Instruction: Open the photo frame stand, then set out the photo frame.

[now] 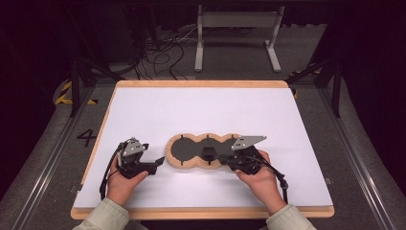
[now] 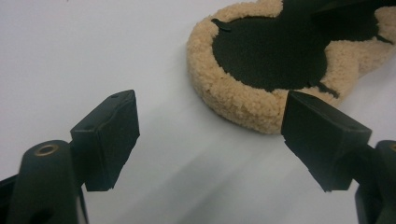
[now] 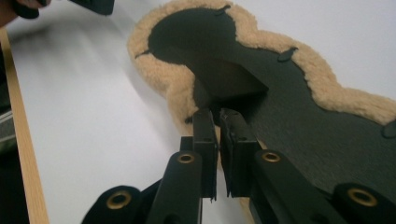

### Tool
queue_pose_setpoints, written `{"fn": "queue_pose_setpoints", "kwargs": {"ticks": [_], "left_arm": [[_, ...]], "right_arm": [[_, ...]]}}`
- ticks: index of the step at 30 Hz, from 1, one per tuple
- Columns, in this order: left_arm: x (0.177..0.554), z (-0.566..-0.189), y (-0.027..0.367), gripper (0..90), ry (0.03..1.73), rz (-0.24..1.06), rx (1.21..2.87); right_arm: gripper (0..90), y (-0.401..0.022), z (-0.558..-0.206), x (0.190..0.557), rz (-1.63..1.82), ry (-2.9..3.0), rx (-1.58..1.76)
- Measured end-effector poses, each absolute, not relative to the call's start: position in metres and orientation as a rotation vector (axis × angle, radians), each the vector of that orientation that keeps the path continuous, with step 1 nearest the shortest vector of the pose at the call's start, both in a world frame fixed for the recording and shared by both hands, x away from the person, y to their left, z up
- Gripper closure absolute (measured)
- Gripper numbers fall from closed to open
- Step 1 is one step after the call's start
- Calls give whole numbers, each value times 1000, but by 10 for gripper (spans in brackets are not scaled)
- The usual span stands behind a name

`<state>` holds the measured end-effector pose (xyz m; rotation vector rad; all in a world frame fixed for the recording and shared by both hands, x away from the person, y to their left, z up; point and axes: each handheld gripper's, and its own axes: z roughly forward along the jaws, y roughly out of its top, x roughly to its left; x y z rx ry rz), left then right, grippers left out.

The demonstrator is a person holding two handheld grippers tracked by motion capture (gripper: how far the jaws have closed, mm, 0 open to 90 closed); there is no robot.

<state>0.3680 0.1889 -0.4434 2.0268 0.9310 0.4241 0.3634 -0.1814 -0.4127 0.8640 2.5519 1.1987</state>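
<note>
Where the high view looks down, a white counter (image 1: 191,110) with a light wooden edge stands on a grey floor in a dark room, with a grey metal frame (image 1: 237,33) and loose black cables (image 1: 163,55) behind it and a painted numeral four (image 1: 86,137) on the floor at its left. Toward the near side of the counter lies a three-lobed pad (image 1: 191,149), black in the middle with a tan fleecy border. The left hand-held gripper (image 1: 155,163) rests just left of the pad, apart from it, held in the person's left hand (image 1: 122,184). The right hand-held gripper (image 1: 213,155) reaches over the pad's near edge around its middle lobe, carried by the right hand (image 1: 258,177).

Seen from the left gripper view, the left hand-held gripper (image 2: 210,135) has its jaws spread wide with nothing but bare white counter (image 2: 70,46) between them; the pad (image 2: 261,60) lies ahead and to the right, its fleecy rim near the right-hand jaw, not gripped.

From the right gripper view, the right hand-held gripper (image 3: 218,121) has its jaws drawn nearly together, a narrow slit between them, at the pad's (image 3: 303,126) near fleecy edge beside a raised black fold. Whether the pads press on that edge cannot be told. White counter (image 3: 93,140) and its wooden edge run along the left.
</note>
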Motion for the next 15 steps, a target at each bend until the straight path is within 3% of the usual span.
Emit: {"fn": "queue_pose_setpoints", "kwargs": {"ticks": [6, 15], "left_arm": [[367, -432, 188, 202, 945, 441, 2020], [365, -428, 187, 212, 960, 364, 1993]], "right_arm": [[795, -197, -400, 361, 1216, 2499, 871], [689, -214, -385, 361, 1234, 2459, 905]]}}
